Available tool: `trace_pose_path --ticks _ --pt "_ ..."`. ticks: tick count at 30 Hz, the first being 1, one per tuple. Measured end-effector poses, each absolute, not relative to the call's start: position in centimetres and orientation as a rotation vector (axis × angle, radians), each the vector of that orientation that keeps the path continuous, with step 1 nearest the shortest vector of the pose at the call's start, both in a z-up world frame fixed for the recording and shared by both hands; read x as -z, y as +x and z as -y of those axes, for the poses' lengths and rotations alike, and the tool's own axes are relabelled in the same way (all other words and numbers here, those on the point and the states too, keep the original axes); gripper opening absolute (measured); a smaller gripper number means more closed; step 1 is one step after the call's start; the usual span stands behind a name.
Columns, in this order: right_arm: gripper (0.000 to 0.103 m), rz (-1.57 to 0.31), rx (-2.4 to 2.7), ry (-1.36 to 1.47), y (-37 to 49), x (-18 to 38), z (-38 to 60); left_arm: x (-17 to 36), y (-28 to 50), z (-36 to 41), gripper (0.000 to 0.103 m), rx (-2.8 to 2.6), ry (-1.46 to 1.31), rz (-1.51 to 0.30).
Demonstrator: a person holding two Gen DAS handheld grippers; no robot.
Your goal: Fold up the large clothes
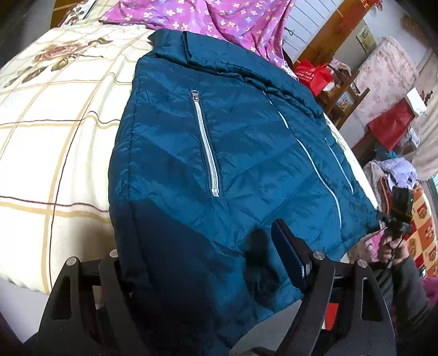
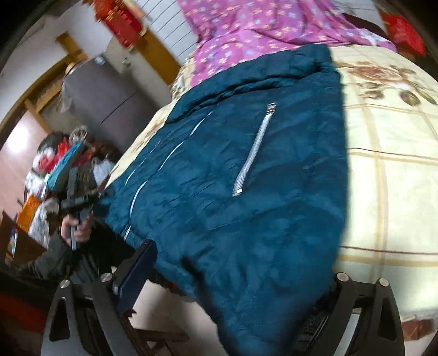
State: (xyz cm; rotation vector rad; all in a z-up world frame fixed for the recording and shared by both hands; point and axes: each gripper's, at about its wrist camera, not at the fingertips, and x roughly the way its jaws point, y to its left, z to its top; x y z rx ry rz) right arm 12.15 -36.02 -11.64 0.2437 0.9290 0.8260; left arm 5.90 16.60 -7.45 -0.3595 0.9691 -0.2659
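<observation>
A teal quilted jacket point(image 1: 219, 153) lies front-up on the bed, with silver pocket zippers and its collar at the far end. It also fills the right wrist view point(image 2: 246, 178). My left gripper point(image 1: 202, 263) stands wide open over the jacket's near hem; only its right finger point(image 1: 287, 254) shows, the left one is hidden under the cloth. My right gripper point(image 2: 238, 276) is wide open over the hem too; its left finger point(image 2: 137, 273) shows, the right one is hidden by the jacket. Each view shows the other gripper held at the hem's far corner.
The bed has a cream checked sheet with roses point(image 1: 54, 115). A purple flowered quilt point(image 1: 219, 16) lies bunched at the head. Red bags point(image 1: 314, 74), shelves and piled clothes point(image 1: 394, 169) stand beside the bed. A grey cabinet point(image 2: 104, 90) stands on the other side.
</observation>
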Motion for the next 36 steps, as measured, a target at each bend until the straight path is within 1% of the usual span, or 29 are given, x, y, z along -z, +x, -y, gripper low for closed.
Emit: trace_pose_path --ticks 1,4,5,7,8,9,11,15,19,20,21,22,23,24,27,31,34,35,36 --pt "0.097 -0.927 -0.819 0.262 12.1 11.6 36.4 7.5 5.8 -16.5 0.082 0.262 -0.351 -0.968" --pt "0.091 -0.925 -0.802 0.269 12.0 11.6 36.7 7.6 5.7 -16.1 0.082 0.253 -0.335 -0.962" --pt "0.084 -0.924 -0.793 0.263 11.9 11.6 36.7 7.6 5.6 -16.1 0.082 0.251 -0.337 -0.958" --pt "0.061 -0.926 -0.757 0.248 12.2 11.4 36.6 7.7 5.4 -16.3 0.082 0.244 -0.358 -0.946" --pt "0.043 -0.936 -0.74 0.25 12.3 11.6 36.7 7.7 5.3 -16.3 0.082 0.241 -0.365 -0.942" --pt "0.036 -0.943 -0.725 0.253 12.6 11.8 36.9 7.7 5.2 -16.4 0.082 0.237 -0.374 -0.937" --pt "0.034 -0.943 -0.714 0.246 12.8 11.9 37.1 7.8 5.1 -16.6 0.082 0.228 -0.393 -0.93" --pt "0.034 -0.934 -0.692 0.186 12.7 11.7 36.4 7.7 5.0 -16.5 0.082 0.211 -0.395 -0.926" --pt "0.046 -0.933 -0.697 0.177 12.7 11.7 36.0 7.7 4.5 -16.0 0.082 0.188 -0.369 -0.922" --pt "0.053 -0.933 -0.702 0.163 12.7 11.6 35.7 7.7 4.5 -15.9 0.082 0.184 -0.363 -0.921" --pt "0.066 -0.933 -0.713 0.156 12.6 11.6 35.4 7.7 4.4 -15.8 0.082 0.18 -0.358 -0.92" --pt "0.074 -0.933 -0.725 0.153 12.6 11.6 35.1 7.7 4.4 -15.8 0.082 0.178 -0.355 -0.92" --pt "0.088 -0.936 -0.743 0.141 12.5 11.5 34.6 7.7 4.4 -15.7 0.082 0.177 -0.354 -0.92" --pt "0.095 -0.94 -0.741 0.113 12.3 11.4 34.0 7.7 4.4 -15.8 0.082 0.176 -0.357 -0.92" --pt "0.101 -0.941 -0.719 0.016 11.9 11.4 32.3 7.8 4.3 -16.1 0.082 0.177 -0.383 -0.917" --pt "0.1 -0.944 -0.74 0.069 12.4 11.5 32.8 7.8 4.2 -16.4 0.082 0.183 -0.411 -0.906" --pt "0.09 -0.939 -0.743 0.136 12.8 11.6 33.8 7.8 4.0 -16.4 0.081 0.177 -0.418 -0.897" --pt "0.083 -0.936 -0.737 0.145 12.7 11.6 34.0 7.8 4.0 -16.4 0.077 0.168 -0.419 -0.895" --pt "0.071 -0.935 -0.729 0.153 12.7 11.6 34.2 7.8 4.0 -16.4 0.075 0.157 -0.419 -0.893"
